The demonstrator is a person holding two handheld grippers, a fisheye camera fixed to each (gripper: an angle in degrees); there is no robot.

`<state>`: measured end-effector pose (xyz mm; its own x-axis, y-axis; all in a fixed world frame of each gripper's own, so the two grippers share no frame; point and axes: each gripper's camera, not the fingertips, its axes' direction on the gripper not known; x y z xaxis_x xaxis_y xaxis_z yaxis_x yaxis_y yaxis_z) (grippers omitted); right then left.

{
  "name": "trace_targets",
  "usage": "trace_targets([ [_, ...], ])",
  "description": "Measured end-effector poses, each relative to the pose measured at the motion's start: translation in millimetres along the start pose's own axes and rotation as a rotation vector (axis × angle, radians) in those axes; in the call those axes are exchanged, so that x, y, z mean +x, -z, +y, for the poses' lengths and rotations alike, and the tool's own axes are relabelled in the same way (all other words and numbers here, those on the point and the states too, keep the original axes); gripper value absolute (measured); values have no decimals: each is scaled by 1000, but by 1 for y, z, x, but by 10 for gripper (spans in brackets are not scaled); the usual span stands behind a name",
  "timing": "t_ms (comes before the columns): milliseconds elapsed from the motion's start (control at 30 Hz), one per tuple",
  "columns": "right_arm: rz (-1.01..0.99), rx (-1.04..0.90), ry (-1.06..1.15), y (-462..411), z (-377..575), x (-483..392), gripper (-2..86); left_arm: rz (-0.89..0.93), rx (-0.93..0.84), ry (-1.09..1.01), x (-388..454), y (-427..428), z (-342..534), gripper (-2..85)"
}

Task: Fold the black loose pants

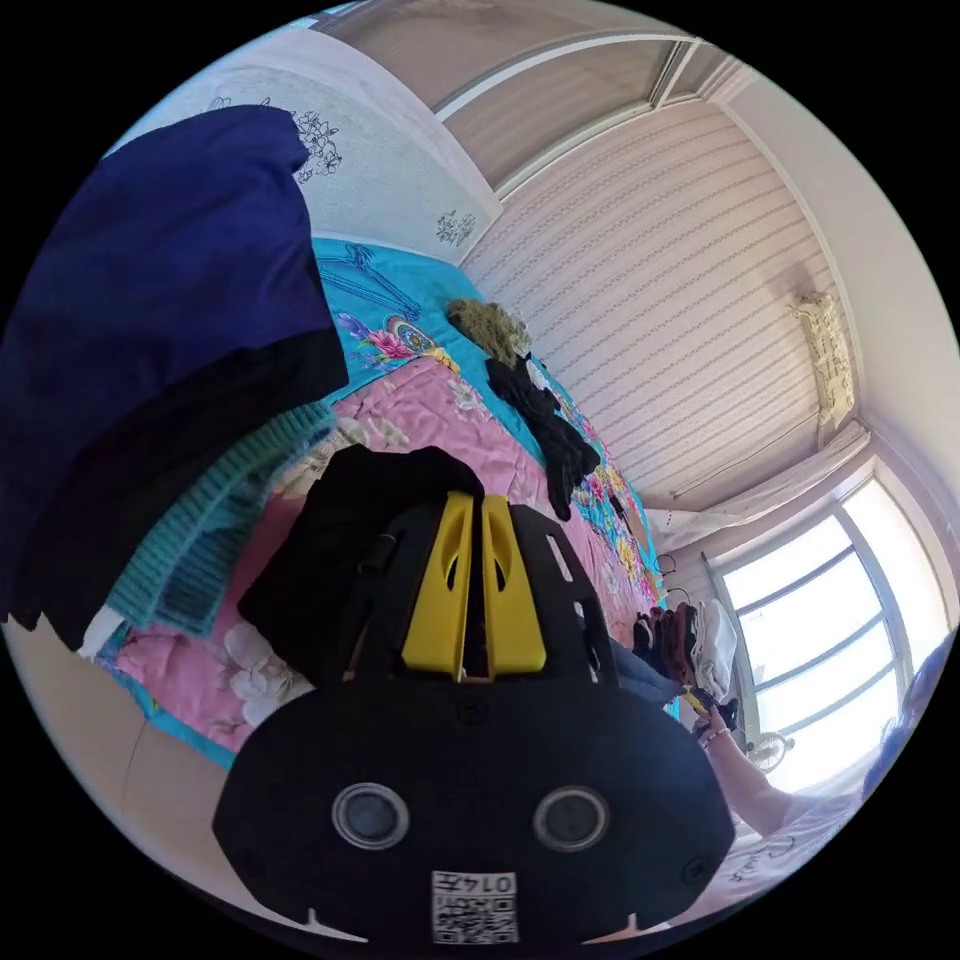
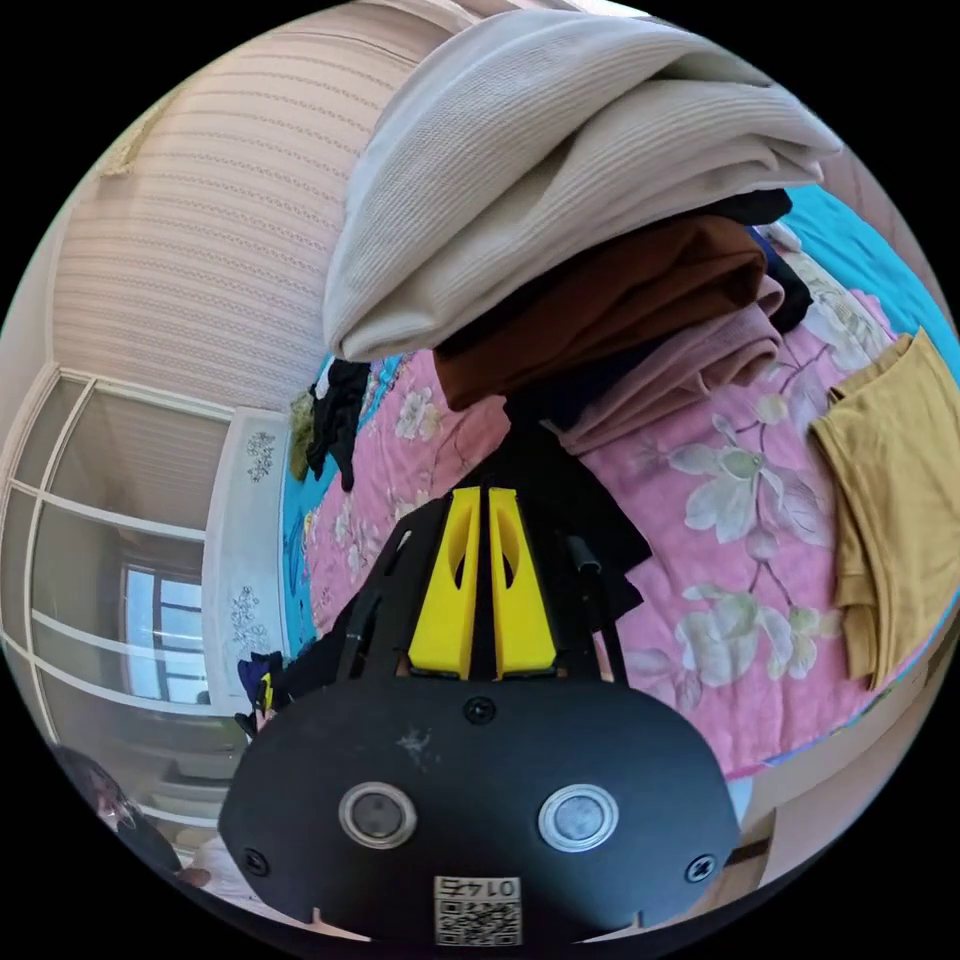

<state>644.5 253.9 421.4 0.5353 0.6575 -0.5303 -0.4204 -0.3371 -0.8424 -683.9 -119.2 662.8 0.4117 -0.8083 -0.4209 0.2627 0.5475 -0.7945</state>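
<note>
**Both tools pinched on black pants over the floral quilt**

In the left gripper view the left tool (image 1: 472, 500) has its yellow jaws nearly together, tips buried in the black loose pants (image 1: 340, 540) lying on the pink floral quilt (image 1: 470, 420). A navy garment (image 1: 170, 300) sits beside the pants. In the right gripper view the right tool (image 2: 488, 495) is likewise almost closed on black cloth, just below a stack of folded clothes (image 2: 580, 230); a mustard garment (image 2: 890, 500) lies apart on the quilt.

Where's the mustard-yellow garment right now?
In the right gripper view, the mustard-yellow garment lies at the picture's right edge on the floral quilt, beside the stacked folded clothes.
</note>
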Motion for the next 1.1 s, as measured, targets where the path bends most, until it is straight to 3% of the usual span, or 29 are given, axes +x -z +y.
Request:
trace_targets([
  [167,26,91,-44,-23,-2,11,87,-205,-50,-85,27,-34,-12,79],
  [333,-93,147,-40,-3,42,60,88,-177,-8,-206,35,-9,32,82],
  [433,-113,167,-84,2,88,97,85,-192,-14,-130,5,-3,75,82],
  [533,-153,126,-188,-15,121,132,88,-185,-93,74,-40,-18,111,97],
  [633,-204,161,-259,-30,131,143,94,-65,-45,255,-66,-33,134,116],
  [833,-251,261,-377,-50,111,141,81,34,39,373,-65,-79,127,148],
  [933,-239,242,-366,-53,97,132,41,-44,-8,332,-54,-110,115,113],
  [967,-236,226,-341,-50,91,127,29,-57,-30,317,-51,-123,112,58],
  [1100,-296,214,-286,-26,80,121,14,-14,-38,297,-39,-140,103,-2],
])
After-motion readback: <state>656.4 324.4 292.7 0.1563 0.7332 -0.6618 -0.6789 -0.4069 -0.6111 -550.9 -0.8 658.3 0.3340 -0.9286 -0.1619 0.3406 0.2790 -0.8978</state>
